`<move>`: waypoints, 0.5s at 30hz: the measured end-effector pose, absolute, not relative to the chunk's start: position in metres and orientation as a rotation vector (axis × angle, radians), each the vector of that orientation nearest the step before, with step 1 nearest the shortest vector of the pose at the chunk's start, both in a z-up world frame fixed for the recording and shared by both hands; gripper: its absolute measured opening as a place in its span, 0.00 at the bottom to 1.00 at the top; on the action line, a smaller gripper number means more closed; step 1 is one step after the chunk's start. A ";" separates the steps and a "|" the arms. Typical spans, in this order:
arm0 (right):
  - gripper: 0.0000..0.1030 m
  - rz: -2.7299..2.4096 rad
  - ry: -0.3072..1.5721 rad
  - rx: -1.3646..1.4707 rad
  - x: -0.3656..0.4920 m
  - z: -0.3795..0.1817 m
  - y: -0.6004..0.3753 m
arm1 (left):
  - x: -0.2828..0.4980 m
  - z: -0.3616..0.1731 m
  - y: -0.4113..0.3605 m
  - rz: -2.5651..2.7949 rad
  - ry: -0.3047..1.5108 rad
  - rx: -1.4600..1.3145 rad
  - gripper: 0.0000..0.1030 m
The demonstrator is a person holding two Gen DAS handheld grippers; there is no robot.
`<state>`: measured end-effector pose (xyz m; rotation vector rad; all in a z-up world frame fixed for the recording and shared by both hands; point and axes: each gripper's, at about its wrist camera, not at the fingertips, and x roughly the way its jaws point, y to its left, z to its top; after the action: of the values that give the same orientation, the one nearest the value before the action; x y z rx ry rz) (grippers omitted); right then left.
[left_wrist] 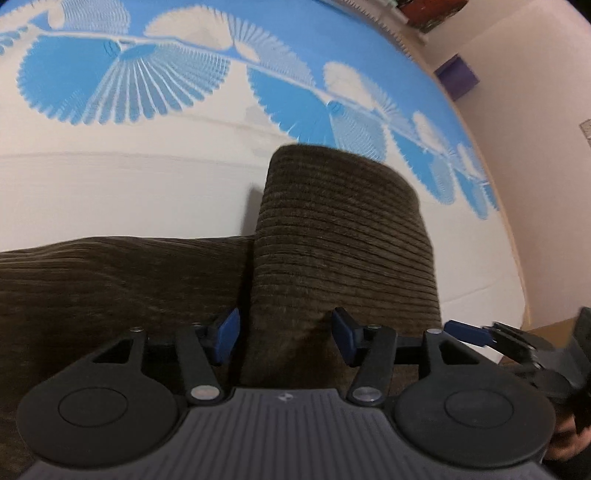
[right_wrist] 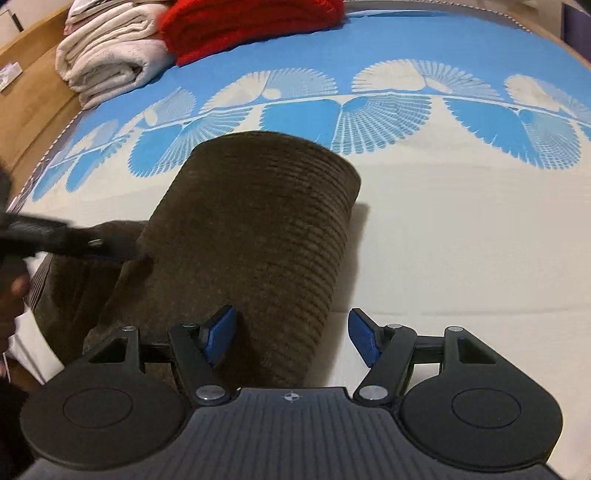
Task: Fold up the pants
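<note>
Brown corduroy pants [left_wrist: 343, 236] lie on a bed with a blue and white patterned sheet [left_wrist: 110, 177]. One folded leg section runs away from me, the rest spreads to the left [left_wrist: 110, 288]. My left gripper [left_wrist: 284, 338] is open, its blue pads either side of the near edge of the folded section. My right gripper [right_wrist: 293, 341] is open over the same section [right_wrist: 258, 221], near its right edge. The left gripper also shows at the left of the right wrist view [right_wrist: 66, 240]; the right gripper shows at the right of the left wrist view [left_wrist: 517, 343].
Folded white towels [right_wrist: 107, 55] and a red knitted item [right_wrist: 251, 22] lie at the far left of the bed. A wooden bed frame [right_wrist: 33, 99] runs along the left. A purple box [left_wrist: 458, 75] sits beyond the bed by the wall.
</note>
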<state>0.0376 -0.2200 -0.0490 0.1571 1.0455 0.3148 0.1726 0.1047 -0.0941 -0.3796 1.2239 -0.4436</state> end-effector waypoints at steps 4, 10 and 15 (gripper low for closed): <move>0.67 0.325 1.038 0.151 0.041 -0.048 -0.221 | 0.175 -0.094 0.091 -0.447 1.225 -0.301 0.47; 0.67 0.300 1.070 0.237 0.053 -0.053 -0.217 | 0.150 -0.056 0.096 -0.472 1.127 -0.195 0.16; 0.69 0.307 1.043 0.207 0.054 -0.047 -0.191 | 0.124 -0.023 0.132 -0.417 1.055 -0.156 0.15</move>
<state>0.0543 -0.1910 -0.0470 0.2075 1.0433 0.3072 0.1244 0.1315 -0.0235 -0.1559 1.0548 -0.4168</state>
